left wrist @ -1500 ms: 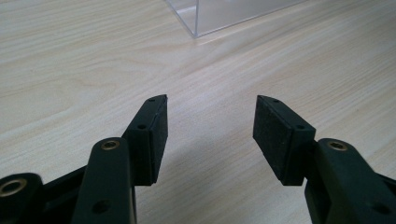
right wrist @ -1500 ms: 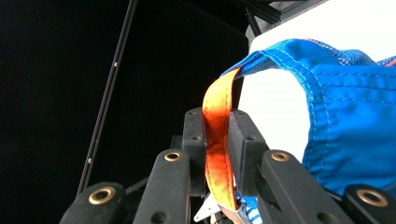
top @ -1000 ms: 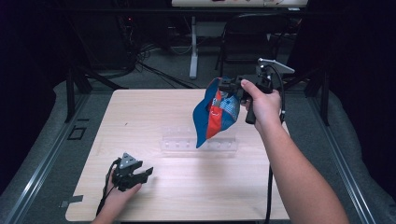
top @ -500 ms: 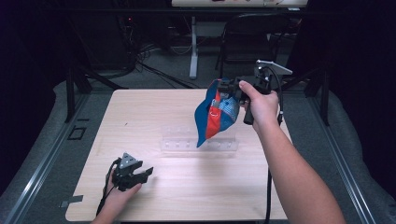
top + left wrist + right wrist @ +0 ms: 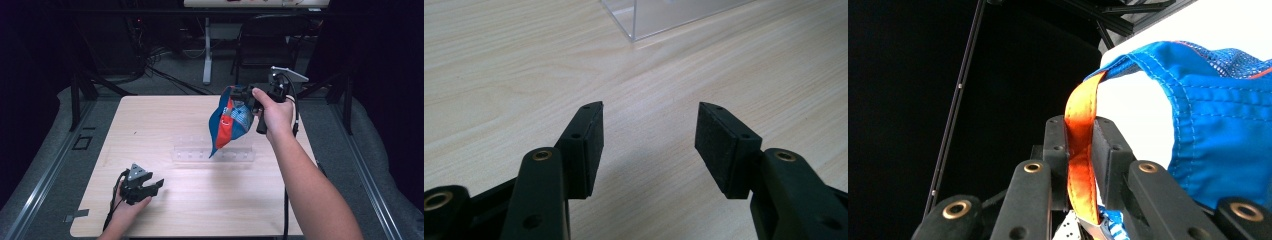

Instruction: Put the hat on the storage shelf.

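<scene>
A: Surface and room?
B: Light wood table (image 5: 165,125), grey floor around it, dark room. Past the right gripper (image 5: 246,95) there's a chair (image 5: 270,40) and loose cables (image 5: 150,60) on the floor.

A: Containers?
B: One clear plastic rack (image 5: 212,154), lying on the table below the right gripper and ahead of the left gripper (image 5: 156,184). Can't tell if anything's in it.

A: Counts?
B: Two grippers, one bag, one rack, one table, one chair.

A: Gripper states?
B: Left: jaws spread, nothing between them, resting low on the table in the hand. Right: jaws pressed together, pinching the orange strap (image 5: 1080,150) of the blue bag (image 5: 227,125).

A: Where's the bag?
B: Hanging from the right gripper, held up off the table, its lower tip just above the rack. Blue fabric with a mesh panel (image 5: 1233,55), beside the right gripper's jaws.
</scene>
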A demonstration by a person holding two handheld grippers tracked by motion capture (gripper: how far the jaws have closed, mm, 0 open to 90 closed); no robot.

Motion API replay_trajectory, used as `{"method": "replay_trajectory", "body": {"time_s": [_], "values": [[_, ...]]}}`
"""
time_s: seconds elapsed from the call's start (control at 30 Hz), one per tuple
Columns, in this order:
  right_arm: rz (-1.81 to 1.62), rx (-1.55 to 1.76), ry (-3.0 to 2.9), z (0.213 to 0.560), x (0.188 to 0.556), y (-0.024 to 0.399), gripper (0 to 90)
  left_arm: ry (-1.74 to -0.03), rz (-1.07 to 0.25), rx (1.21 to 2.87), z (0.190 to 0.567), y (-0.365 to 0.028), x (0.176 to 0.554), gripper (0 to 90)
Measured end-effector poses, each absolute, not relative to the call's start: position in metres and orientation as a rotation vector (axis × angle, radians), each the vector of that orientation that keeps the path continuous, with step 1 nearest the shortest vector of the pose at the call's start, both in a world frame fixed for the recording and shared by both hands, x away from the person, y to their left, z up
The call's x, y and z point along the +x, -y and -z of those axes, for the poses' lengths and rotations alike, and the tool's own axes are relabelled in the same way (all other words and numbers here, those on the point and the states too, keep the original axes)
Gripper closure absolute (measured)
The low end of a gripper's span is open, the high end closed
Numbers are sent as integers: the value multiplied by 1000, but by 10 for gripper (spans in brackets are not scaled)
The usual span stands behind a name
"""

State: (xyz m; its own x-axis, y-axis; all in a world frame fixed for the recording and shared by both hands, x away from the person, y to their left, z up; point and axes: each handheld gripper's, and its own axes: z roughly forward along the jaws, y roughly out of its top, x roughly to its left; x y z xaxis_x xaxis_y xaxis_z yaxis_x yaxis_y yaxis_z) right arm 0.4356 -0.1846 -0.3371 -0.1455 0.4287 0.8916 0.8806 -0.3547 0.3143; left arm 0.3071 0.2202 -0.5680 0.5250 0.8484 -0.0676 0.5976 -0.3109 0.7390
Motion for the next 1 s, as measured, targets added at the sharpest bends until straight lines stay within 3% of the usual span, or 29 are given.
{"method": "replay_trajectory", "body": {"time_s": [1.0], "values": [[1414, -1763, 1492, 370, 437, 184, 781, -1172, -436, 2030, 568, -220, 307, 457]]}}
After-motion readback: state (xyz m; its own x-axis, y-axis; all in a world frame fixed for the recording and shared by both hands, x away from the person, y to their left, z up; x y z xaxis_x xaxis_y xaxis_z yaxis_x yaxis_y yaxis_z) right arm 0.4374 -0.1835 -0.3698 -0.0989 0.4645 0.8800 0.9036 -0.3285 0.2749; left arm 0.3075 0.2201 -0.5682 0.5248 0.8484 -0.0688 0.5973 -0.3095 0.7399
